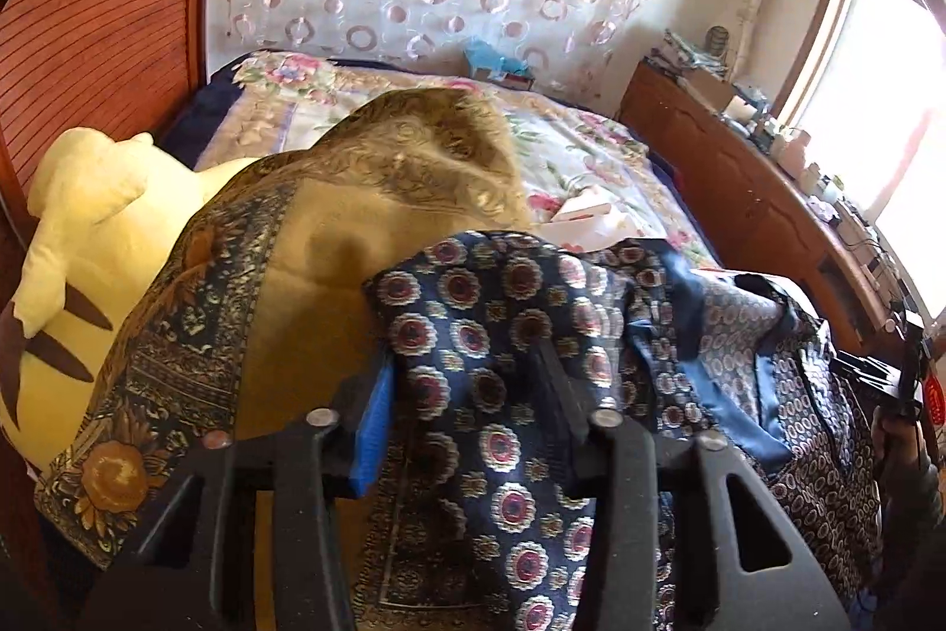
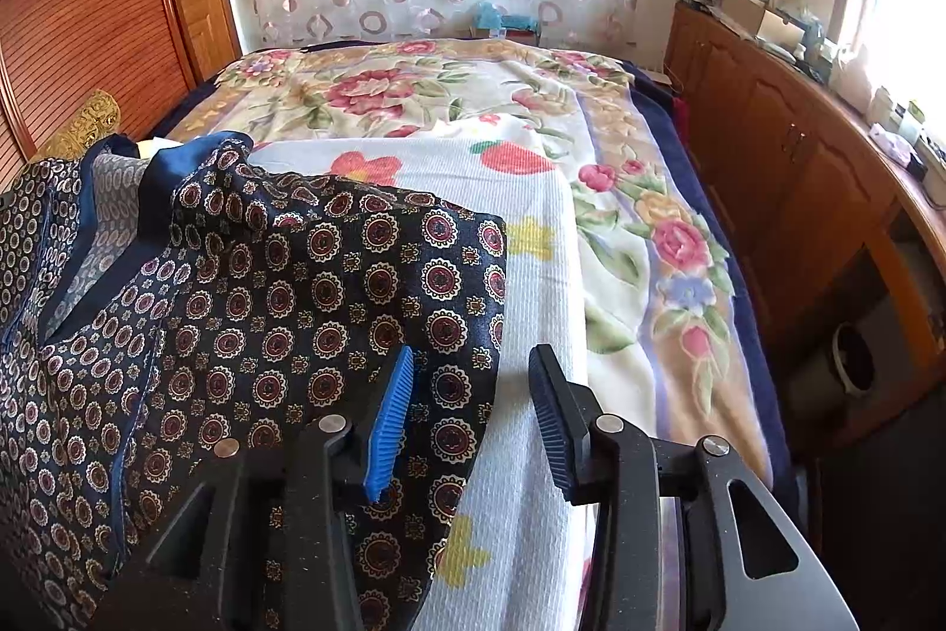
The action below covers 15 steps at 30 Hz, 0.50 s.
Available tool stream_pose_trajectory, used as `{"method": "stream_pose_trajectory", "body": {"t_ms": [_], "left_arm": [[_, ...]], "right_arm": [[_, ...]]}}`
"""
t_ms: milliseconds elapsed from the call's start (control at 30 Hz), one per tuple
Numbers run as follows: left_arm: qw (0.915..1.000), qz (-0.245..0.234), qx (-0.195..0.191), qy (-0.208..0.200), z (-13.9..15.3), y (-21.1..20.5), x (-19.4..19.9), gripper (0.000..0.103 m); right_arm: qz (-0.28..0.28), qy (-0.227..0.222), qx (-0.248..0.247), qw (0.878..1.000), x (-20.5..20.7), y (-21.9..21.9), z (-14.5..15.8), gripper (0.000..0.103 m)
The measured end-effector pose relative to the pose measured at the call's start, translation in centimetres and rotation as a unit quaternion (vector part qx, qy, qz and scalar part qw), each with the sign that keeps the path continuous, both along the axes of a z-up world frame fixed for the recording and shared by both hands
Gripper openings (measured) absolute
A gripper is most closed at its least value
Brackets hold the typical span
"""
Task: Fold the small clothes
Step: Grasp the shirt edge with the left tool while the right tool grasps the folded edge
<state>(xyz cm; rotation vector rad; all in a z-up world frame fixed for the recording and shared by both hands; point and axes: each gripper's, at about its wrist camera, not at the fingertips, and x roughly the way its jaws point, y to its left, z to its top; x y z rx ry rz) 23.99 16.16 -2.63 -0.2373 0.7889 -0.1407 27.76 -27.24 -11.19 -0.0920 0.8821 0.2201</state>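
Note:
A navy cloth with red and white medallions and a plain blue lining hangs bunched and lifted above the bed. In the left wrist view it drapes over my left gripper and hides the fingertips; the jaws look apart. In the right wrist view the same cloth fills the left side. My right gripper is open, with the cloth's right edge lying between its fingers over a white towel with fruit prints.
A floral blanket covers the bed. A brown-gold patterned scarf and a yellow plush toy lie at left. A wooden cabinet with clutter runs along the right, under a window. A wooden headboard stands at left.

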Motion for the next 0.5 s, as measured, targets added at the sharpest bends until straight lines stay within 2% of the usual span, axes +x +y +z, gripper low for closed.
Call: {"method": "stream_pose_trajectory", "body": {"t_ms": [100, 233, 300, 367, 400, 433, 467, 500], "left_arm": [[1.0, -0.006, 0.005, -0.004, 0.4, -0.4, -0.2, 0.032], [0.9999, -0.005, 0.01, 0.0, 0.6, -0.6, -0.1, 0.032], [0.9999, -0.007, 0.014, 0.002, 0.6, -0.7, -0.1, 0.032], [0.9998, -0.01, 0.019, 0.001, 0.6, -0.8, -0.1, 0.031], [0.9997, -0.015, 0.019, -0.002, 0.7, -0.9, -0.1, 0.02], [0.9996, -0.023, 0.016, -0.005, 0.9, -1.2, -0.3, 0.013], [0.9995, -0.028, 0.012, -0.009, 1.1, -1.3, -0.5, 0.01], [0.9992, -0.035, 0.009, -0.014, 1.4, -1.5, -0.8, 0.005]], "right_arm": [[0.008, 0.006, 0.01, 1.0, 0.6, -0.4, 0.1, 0.042], [-0.001, 0.032, 0.062, 0.998, 3.0, -1.7, 0.2, 0.042], [0.001, 0.038, 0.06, 0.997, 4.1, -1.7, 0.1, 0.041], [0.009, 0.04, 0.057, 0.998, 4.7, -1.3, 0.1, 0.035], [0.015, 0.041, 0.056, 0.997, 4.9, -1.0, 0.1, 0.027], [0.02, 0.043, 0.057, 0.997, 5.1, -0.7, 0.1, 0.014], [0.027, 0.045, 0.059, 0.997, 5.2, -0.4, 0.1, 0.007], [0.037, 0.048, 0.058, 0.996, 5.2, 0.0, 0.0, 0.005]]}}
